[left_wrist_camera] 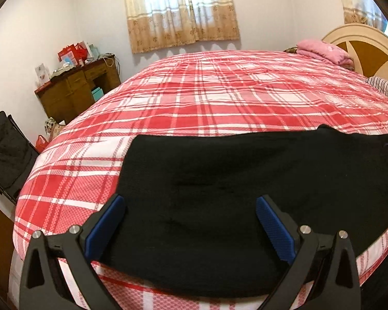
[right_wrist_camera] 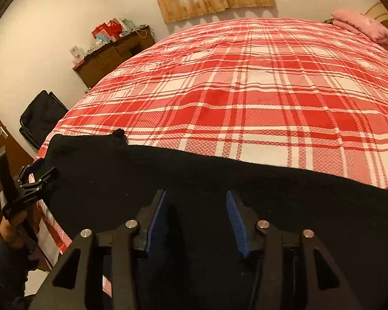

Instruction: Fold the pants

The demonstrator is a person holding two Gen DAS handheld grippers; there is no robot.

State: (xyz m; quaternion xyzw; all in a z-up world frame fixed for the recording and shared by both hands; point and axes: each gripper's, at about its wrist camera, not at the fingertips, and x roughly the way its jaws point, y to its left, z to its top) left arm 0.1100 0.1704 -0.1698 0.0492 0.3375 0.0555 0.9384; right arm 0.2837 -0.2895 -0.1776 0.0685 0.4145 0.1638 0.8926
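Black pants [left_wrist_camera: 219, 180] lie flat along the near edge of a bed with a red and white plaid cover [left_wrist_camera: 219, 90]. In the left wrist view my left gripper [left_wrist_camera: 190, 204] is open, its blue pads wide apart just above the pants' left end. In the right wrist view the pants [right_wrist_camera: 168, 175] stretch across the near bed edge. My right gripper [right_wrist_camera: 196, 201] is open over the dark cloth. The left gripper [right_wrist_camera: 36, 173] also shows there at the far left, held in a hand at the pants' left end.
A wooden desk [left_wrist_camera: 77, 87] with boxes and bags stands by the far left wall. A black chair [left_wrist_camera: 5, 152] is at the left. A folded pink blanket [left_wrist_camera: 323, 51] lies by the headboard [left_wrist_camera: 362, 49]. A curtained window [left_wrist_camera: 181, 10] is behind the bed.
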